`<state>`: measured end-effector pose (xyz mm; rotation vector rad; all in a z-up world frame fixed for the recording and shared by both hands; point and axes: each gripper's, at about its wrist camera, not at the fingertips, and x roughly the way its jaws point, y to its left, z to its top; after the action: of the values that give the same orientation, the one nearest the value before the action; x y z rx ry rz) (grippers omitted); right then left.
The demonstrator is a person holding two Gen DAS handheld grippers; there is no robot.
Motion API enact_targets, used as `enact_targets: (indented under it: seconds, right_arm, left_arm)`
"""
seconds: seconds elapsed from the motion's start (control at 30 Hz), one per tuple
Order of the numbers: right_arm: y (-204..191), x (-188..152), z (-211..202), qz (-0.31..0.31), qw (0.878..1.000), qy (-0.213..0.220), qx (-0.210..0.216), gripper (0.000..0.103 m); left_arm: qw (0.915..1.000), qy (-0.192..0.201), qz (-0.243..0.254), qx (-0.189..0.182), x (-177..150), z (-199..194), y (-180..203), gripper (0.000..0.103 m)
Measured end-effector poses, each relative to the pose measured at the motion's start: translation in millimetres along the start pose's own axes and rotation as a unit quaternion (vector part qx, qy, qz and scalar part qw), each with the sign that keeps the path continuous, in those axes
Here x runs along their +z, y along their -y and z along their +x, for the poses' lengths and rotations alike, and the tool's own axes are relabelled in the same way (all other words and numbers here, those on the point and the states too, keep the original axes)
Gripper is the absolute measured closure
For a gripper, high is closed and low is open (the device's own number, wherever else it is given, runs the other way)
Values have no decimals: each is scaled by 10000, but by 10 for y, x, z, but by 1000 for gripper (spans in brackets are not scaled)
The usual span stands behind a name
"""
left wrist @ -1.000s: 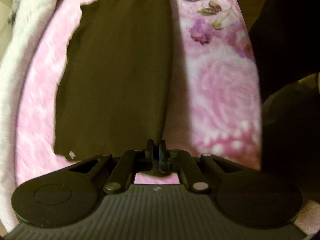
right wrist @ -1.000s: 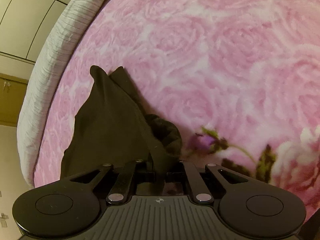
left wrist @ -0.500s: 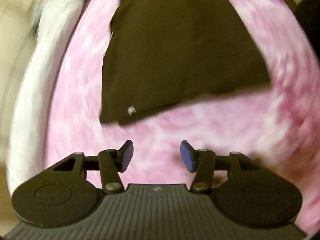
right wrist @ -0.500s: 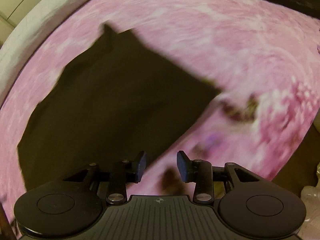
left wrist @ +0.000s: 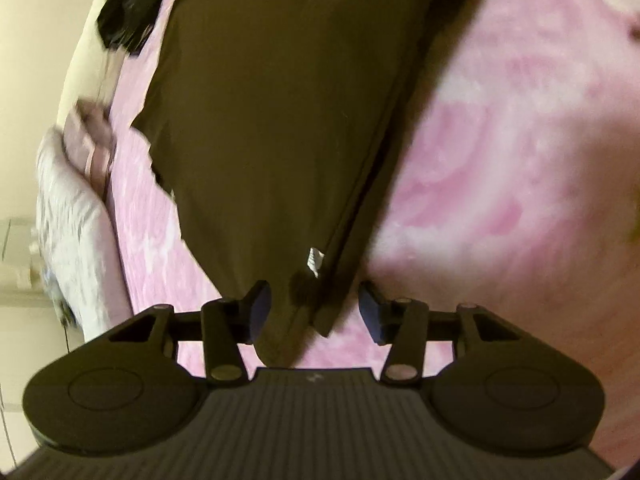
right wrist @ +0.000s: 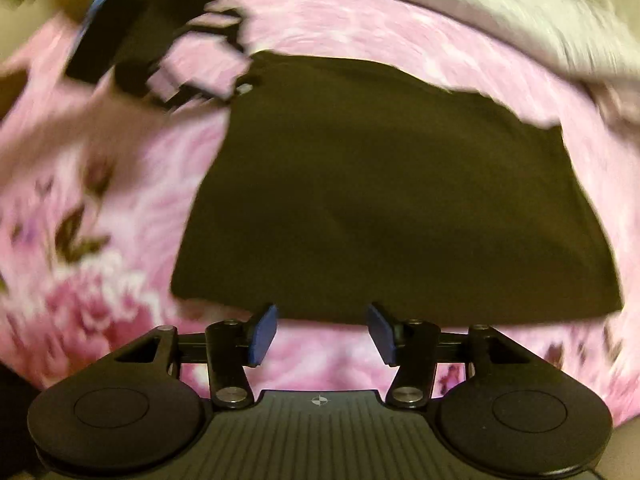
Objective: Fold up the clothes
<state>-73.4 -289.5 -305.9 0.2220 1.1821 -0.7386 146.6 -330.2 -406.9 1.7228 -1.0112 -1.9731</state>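
A dark brown garment (left wrist: 280, 120) lies folded flat on the pink floral blanket (left wrist: 500, 160). Its near corner, with a small white tag (left wrist: 315, 260), reaches in between the fingers of my left gripper (left wrist: 315, 304). Those jaws are closing, but the blue pads stand clear of the cloth. In the right wrist view the garment (right wrist: 400, 200) spreads wide. My right gripper (right wrist: 322, 328) hovers just short of its near edge, its jaws opening with nothing between them. The blurred black frame of the left gripper (right wrist: 160, 40) shows at the garment's far left corner.
White and grey bedding (left wrist: 68, 220) runs along the blanket's left edge, with a pale pink cloth (left wrist: 92, 140) bunched against it. A black item (left wrist: 128, 12) lies at the top left. In the right wrist view, white bedding (right wrist: 520, 12) runs past the garment's far side.
Both grippers were shut on the garment and have let go. It now lies flat and folded. The left has come down over the tagged corner; the right has swung round to the near edge.
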Motion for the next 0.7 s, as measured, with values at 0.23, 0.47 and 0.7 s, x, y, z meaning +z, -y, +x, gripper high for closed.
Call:
enact_targets:
  seconds: [0.23,0.47,0.7]
  right_arm:
    - [-712,-82,59,-1199,9920,327,-233,46]
    - [-1088,-107,448,-2474,9639,292,-939,34]
    - [-761,141,460,-2171,9751,319,-338,101]
  left_arm:
    - [9996,115,263,-67,-30,261,-128,90]
    - [9991,127,-85,-404,-15,290,-304,95]
    - [9990,135,-172,-391,-46,129,-387,96]
